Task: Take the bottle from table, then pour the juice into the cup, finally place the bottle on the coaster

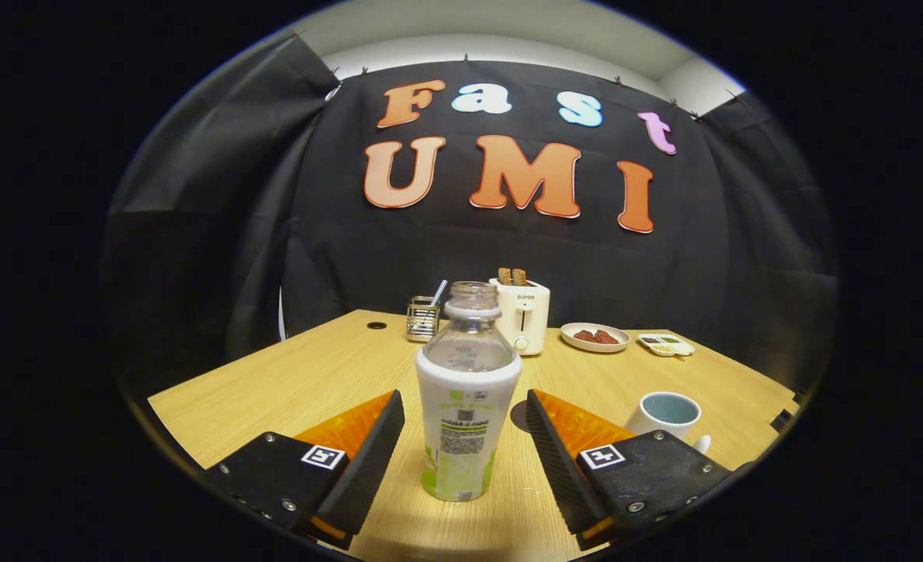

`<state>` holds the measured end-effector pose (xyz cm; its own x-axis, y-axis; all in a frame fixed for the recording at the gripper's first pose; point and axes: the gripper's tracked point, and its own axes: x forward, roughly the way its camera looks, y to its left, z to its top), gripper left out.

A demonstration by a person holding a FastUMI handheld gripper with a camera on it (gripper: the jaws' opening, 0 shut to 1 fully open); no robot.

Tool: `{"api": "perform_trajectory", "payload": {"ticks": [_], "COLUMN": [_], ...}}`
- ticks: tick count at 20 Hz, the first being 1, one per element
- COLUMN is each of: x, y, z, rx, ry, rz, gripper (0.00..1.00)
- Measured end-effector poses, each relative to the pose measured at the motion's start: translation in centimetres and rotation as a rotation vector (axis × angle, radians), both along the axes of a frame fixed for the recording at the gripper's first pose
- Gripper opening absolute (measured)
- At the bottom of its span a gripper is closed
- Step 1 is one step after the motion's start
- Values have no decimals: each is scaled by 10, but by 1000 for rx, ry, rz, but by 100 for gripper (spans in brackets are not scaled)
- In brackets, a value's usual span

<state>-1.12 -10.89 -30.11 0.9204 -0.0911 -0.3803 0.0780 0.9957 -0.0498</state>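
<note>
The bottle stands upright between the gripper's spread fingers, untouched.

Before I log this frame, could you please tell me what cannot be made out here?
- Coaster, gripper view: mostly hidden behind the bottle and one finger.
- Cup: its lower part is hidden by the same finger; contents unclear.
- Small tray far back: contents too small.
- Gripper: jaws open either side of the bottle, not touching.

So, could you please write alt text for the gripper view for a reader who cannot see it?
An uncapped bottle stands upright on a wooden table between the fingers of the open gripper, neither touching it. A cup sits beyond the right finger, and a toaster stands farther back.
</note>
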Motion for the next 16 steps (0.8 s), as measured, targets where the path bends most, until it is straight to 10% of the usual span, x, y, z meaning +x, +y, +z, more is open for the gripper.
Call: {"api": "perform_trajectory", "payload": {"ticks": [16], "x": [8], "y": [-1], "z": [-29], "rx": [240], "ry": [75], "rz": [-16], "gripper": [58]}}
